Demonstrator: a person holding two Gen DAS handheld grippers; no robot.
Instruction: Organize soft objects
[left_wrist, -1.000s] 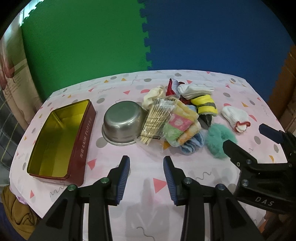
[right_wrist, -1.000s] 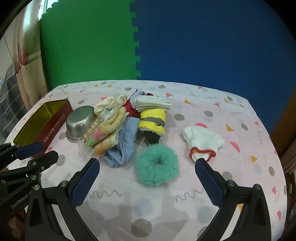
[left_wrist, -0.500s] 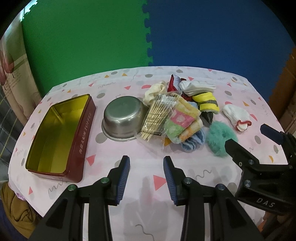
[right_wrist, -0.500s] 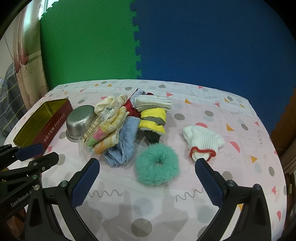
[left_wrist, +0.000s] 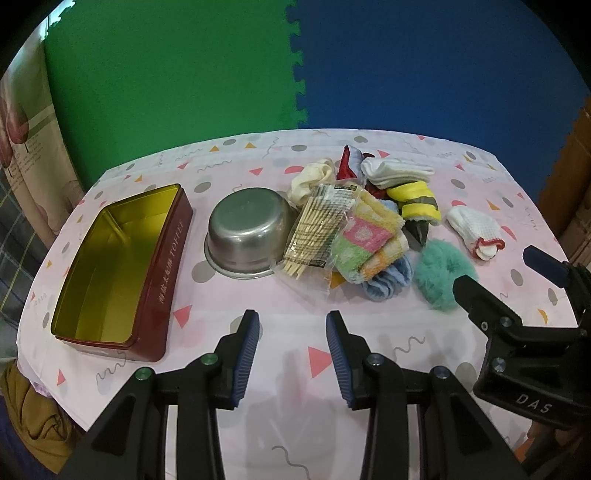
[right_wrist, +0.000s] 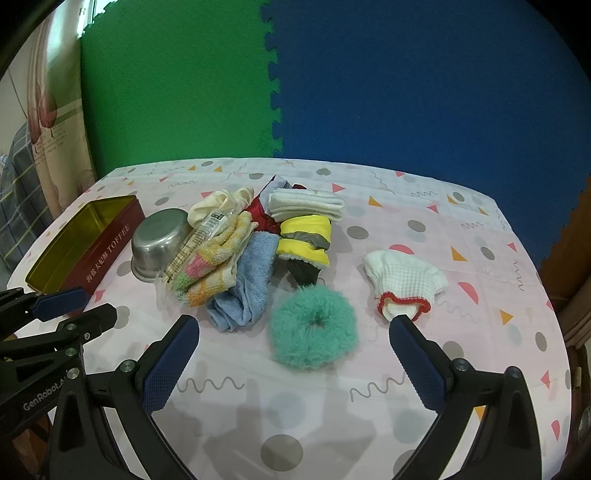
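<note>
A pile of soft things lies mid-table: a teal fuzzy scrunchie (right_wrist: 314, 328), a blue towel (right_wrist: 247, 284), a pastel striped cloth (right_wrist: 210, 266), a yellow-and-grey roll (right_wrist: 304, 236), folded white socks (right_wrist: 306, 205) and a cream cloth (right_wrist: 221, 201). A white glove with a red cuff (right_wrist: 404, 280) lies apart on the right. My right gripper (right_wrist: 293, 328) stands wide open just short of the scrunchie, holding nothing. My left gripper (left_wrist: 291, 321) is open over bare tablecloth, nearer than the pile.
An open red toffee tin (left_wrist: 122, 258) with a gold inside sits at the left. Beside it stands a steel bowl (left_wrist: 247, 232), with a packet of wooden sticks (left_wrist: 321, 225) leaning on the pile. Green and blue foam mats form the back wall.
</note>
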